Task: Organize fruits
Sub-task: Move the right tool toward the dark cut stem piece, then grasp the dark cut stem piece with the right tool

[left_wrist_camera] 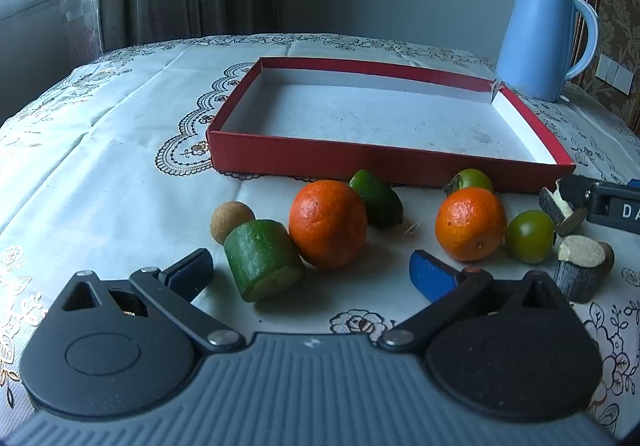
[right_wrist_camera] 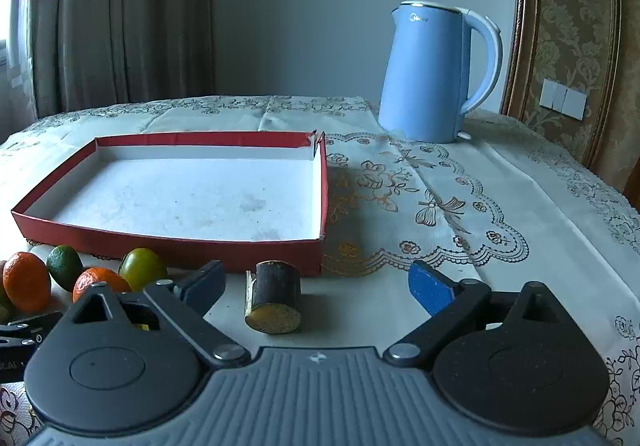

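A shallow red box [left_wrist_camera: 384, 161] with a white floor lies on the tablecloth, nothing in it. In front of it are two oranges [left_wrist_camera: 328, 230] [left_wrist_camera: 470, 224], a cut cucumber chunk [left_wrist_camera: 264, 260], a green lime piece [left_wrist_camera: 378, 197], a small brown round fruit [left_wrist_camera: 232, 215], two green tomatoes [left_wrist_camera: 530, 236] [left_wrist_camera: 474, 177] and a dark-skinned cut stub [left_wrist_camera: 582, 268]. My left gripper [left_wrist_camera: 312, 274] is open just short of the cucumber and the left orange. My right gripper [right_wrist_camera: 319, 284] is open around a second dark stub [right_wrist_camera: 274, 298], which lies nearer the left finger and touches neither pad.
A light blue kettle [right_wrist_camera: 430, 73] stands at the back right of the table, behind the red box [right_wrist_camera: 168, 246]. A carved chair back [right_wrist_camera: 576, 45] rises at the right. Curtains hang behind the table at the left. Bare cloth stretches left of the fruit.
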